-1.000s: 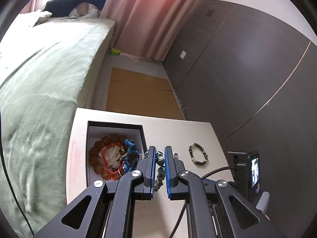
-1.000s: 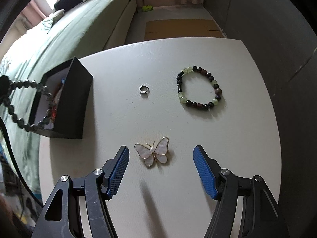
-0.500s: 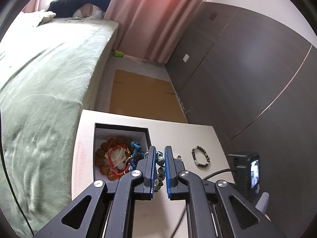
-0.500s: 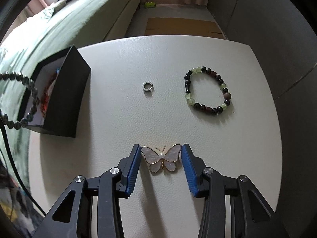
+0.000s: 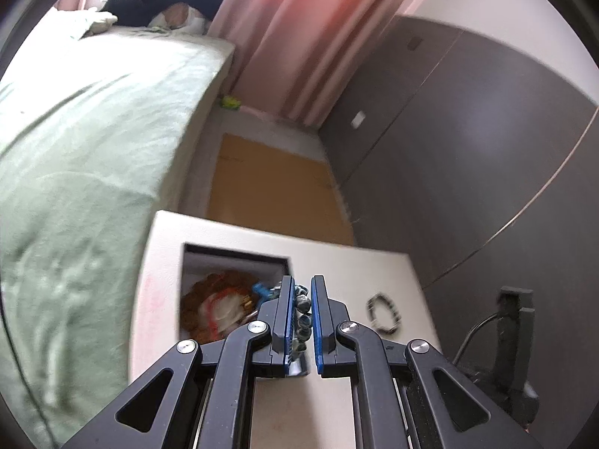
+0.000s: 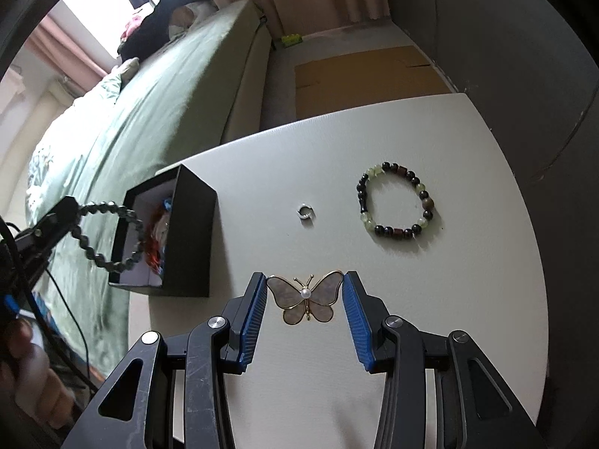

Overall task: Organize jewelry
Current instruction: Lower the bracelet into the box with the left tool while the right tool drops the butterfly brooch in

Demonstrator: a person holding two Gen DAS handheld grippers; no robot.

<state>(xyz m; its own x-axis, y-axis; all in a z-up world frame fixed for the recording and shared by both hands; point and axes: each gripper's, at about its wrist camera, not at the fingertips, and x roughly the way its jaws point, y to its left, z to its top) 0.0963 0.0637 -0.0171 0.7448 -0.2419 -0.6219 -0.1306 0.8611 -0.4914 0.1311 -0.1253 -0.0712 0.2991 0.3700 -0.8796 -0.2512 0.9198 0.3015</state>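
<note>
Now right gripper has narrowed onto butterfly brooch, pads touching wingtips, off the table: box next. Left gripper, nearly closed, pinches grey bead bracelet beside box.

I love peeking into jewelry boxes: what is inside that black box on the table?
Inside the black box, against its white lining, lie a brown beaded bracelet, a red cord piece and something blue. The left tongs and the box's near wall cover the rest, so other pieces may be hidden.
</note>
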